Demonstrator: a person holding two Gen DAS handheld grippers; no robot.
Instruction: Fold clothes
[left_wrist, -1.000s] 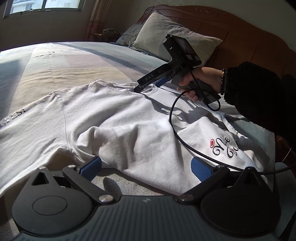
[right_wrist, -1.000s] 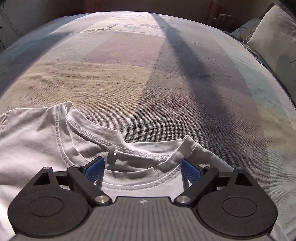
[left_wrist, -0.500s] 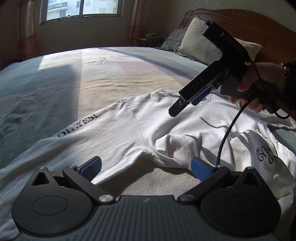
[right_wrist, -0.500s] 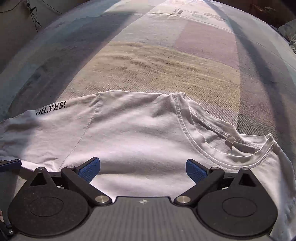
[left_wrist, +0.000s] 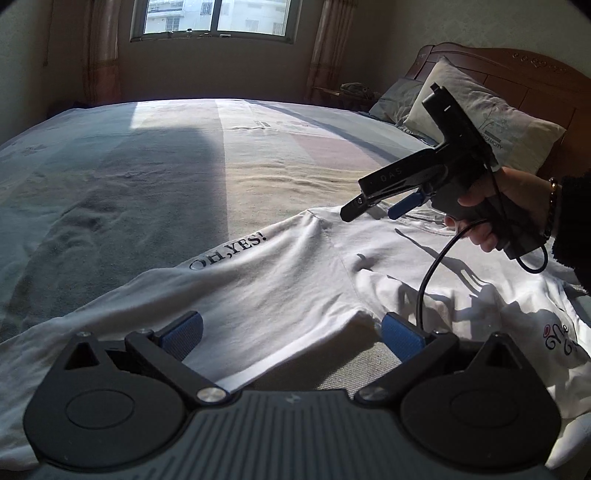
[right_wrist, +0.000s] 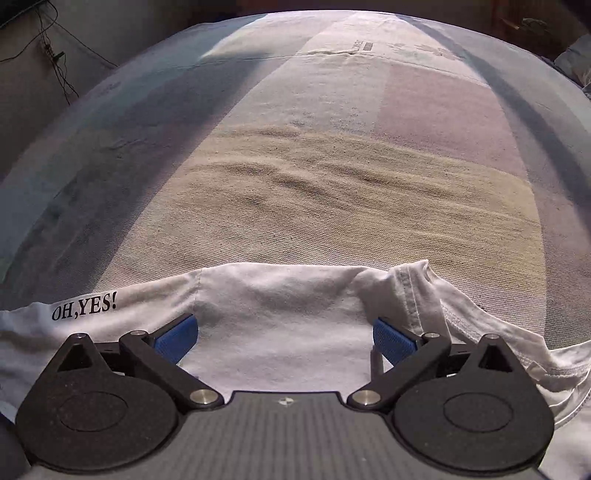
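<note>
A white T-shirt (left_wrist: 295, 280) lies spread on the bed, its sleeve printed "OH,YES!" (left_wrist: 229, 249). My left gripper (left_wrist: 291, 332) is open, low over the sleeve's lower edge near the armpit. My right gripper (left_wrist: 373, 206) shows in the left wrist view, hand-held, over the shoulder. In the right wrist view the right gripper (right_wrist: 284, 338) is open with the shirt's shoulder (right_wrist: 280, 295) between its blue pads; the collar (right_wrist: 410, 291) is bunched by the right pad.
A striped bedspread (left_wrist: 184, 177) covers the bed. Pillows (left_wrist: 480, 110) and a wooden headboard (left_wrist: 535, 74) stand at the right. A window (left_wrist: 214, 18) is on the far wall. The right gripper's black cable (left_wrist: 428, 273) hangs over the shirt.
Both grippers have swung left along the shirt. The right one went from the collar to the shoulder; the left one went from the shirt's body to the sleeve. The collar is now bunched.
</note>
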